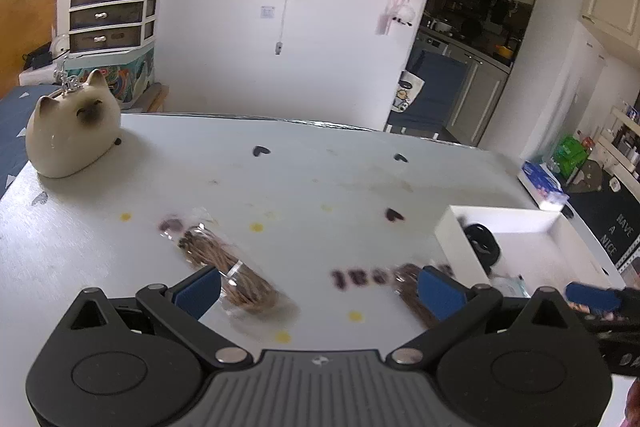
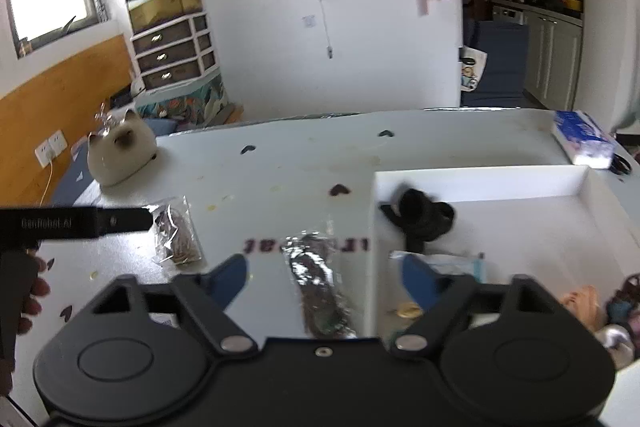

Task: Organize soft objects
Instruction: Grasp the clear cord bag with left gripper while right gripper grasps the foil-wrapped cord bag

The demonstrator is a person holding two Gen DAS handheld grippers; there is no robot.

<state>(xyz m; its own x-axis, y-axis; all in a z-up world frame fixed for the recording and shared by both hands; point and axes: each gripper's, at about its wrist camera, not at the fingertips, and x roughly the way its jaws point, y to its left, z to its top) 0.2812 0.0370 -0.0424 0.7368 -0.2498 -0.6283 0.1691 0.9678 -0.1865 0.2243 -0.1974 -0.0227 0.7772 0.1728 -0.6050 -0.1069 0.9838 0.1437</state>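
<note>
In the left wrist view my left gripper (image 1: 320,291) is open above the white table (image 1: 304,187). A clear bag of brown sticks (image 1: 228,267) lies just inside its left finger, and a second, blurred bag (image 1: 408,291) lies by its right finger. In the right wrist view my right gripper (image 2: 324,281) is open over a shiny bag with dark contents (image 2: 316,279); its pads do not touch the bag. Its right finger hangs over the white tray (image 2: 480,173), which holds a black soft thing (image 2: 420,219) and a flat clear packet (image 2: 444,261).
A ceramic cat (image 1: 72,135) stands at the table's far left. A blue and white tissue pack (image 2: 584,139) lies beyond the tray. Another small clear bag (image 2: 176,235) lies left of the shiny one. Peach and dark soft items (image 2: 580,301) lie at the tray's near right.
</note>
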